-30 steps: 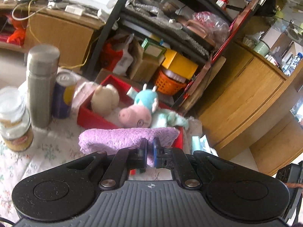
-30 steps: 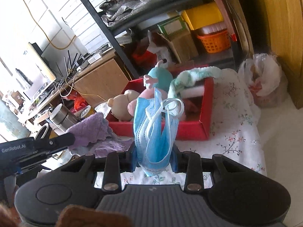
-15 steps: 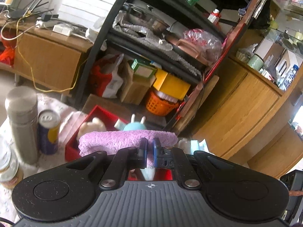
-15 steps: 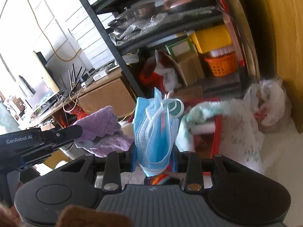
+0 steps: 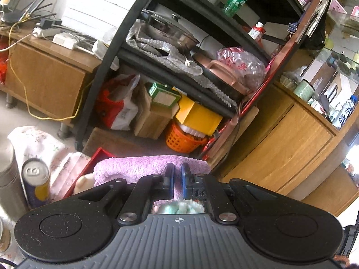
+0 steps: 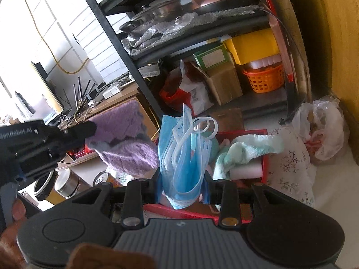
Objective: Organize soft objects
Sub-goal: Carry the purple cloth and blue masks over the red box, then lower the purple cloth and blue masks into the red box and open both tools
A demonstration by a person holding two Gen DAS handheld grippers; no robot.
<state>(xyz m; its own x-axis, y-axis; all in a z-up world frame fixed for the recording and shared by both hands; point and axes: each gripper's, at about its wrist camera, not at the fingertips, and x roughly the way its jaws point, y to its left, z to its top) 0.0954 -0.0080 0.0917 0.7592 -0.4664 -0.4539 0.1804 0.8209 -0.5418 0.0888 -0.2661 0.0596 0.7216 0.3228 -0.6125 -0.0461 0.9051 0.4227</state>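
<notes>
Item 1, lower centre of the right wrist view: my right gripper (image 6: 182, 187), its blue fingers closed in on a stack of blue face masks (image 6: 182, 157). The masks stand upright above the fingers, white ear loops curling at the top.

Item 2, lower centre of the left wrist view: my left gripper (image 5: 177, 176), jaws nearly together, pinching a purple towel (image 5: 143, 168) that drapes across the fingertips. In the right wrist view this gripper (image 6: 42, 143) reaches in from the left edge, the purple towel (image 6: 125, 143) hanging from its tip, lifted clear of the table.

Item 3, just behind the masks, centre right: red tray (image 6: 265, 157) on a floral tablecloth (image 6: 291, 163), holding a mint-green towel (image 6: 244, 151) and a white sponge-like block; a plush toy is mostly hidden by the masks.

Item 4, lower left of the left wrist view: drink can (image 5: 36, 179) beside a steel flask (image 5: 9, 174).

Item 5, farthest, upper half: black shelving unit (image 5: 125, 51) with pots, boxes and an orange basket (image 5: 184, 140).
</notes>
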